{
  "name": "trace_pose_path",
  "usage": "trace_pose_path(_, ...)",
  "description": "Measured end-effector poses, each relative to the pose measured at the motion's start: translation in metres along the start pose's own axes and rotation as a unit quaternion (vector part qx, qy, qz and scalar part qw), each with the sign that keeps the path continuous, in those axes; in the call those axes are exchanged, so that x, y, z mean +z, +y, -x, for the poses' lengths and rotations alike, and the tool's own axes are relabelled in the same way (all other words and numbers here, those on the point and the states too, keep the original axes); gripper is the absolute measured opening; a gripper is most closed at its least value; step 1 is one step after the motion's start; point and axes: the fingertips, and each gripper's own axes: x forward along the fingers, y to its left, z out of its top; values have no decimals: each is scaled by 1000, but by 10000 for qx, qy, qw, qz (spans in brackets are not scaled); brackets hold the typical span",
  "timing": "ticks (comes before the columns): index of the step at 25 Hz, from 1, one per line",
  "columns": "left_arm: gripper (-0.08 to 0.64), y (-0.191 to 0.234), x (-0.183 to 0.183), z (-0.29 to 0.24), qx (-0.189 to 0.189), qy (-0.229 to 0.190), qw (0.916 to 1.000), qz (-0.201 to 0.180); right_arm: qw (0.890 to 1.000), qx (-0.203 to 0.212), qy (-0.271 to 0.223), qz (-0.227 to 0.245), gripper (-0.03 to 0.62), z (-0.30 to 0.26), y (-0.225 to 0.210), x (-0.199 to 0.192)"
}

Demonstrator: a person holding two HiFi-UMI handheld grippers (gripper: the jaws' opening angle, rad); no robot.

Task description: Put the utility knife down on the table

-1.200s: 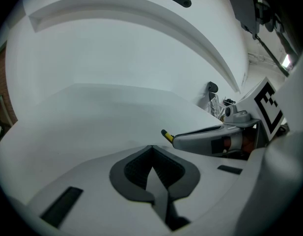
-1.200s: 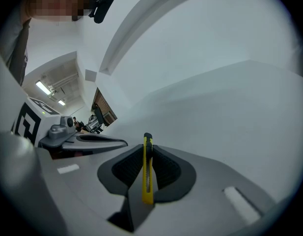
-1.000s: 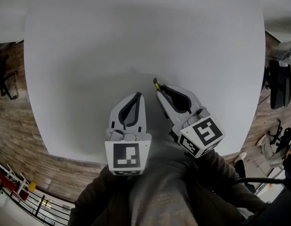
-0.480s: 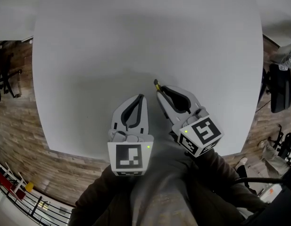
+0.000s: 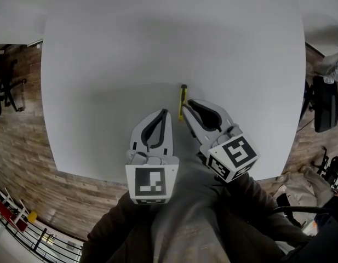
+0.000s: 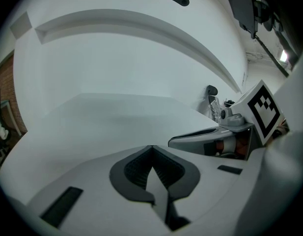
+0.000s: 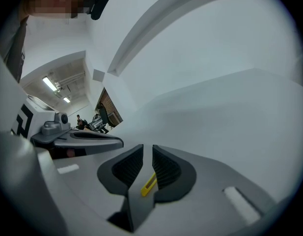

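The right gripper (image 7: 147,154) has its jaws a narrow slit apart. In the right gripper view the knife (image 7: 149,185) shows as a yellow sliver low in that slit, and bare table (image 7: 230,112) shows through the slit above it. The pads (image 7: 166,170) do not seem to press on it.

In the head view the knife (image 5: 182,100) lies flat on the table (image 5: 158,37). Its near end sits at the tips of the right gripper (image 5: 188,104), and the rest runs straight out ahead of them, ending in a dark tip at the far end.

The left gripper (image 5: 162,113) hovers just to the left of the right gripper and slightly nearer the person, apart from the knife. In its own view the left gripper (image 6: 151,147) has its jaws together, tips meeting, with nothing between them.

Past the right gripper, the table is bare white out to its curved edge. Below both grippers are the person's sleeves (image 5: 158,229).
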Motion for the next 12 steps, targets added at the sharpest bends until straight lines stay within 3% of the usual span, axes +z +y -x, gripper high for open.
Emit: trace_pose_path(12,3,-30,5,22,-68,-328,9994,-99,9994,-102,-236,226,2,38,16,5)
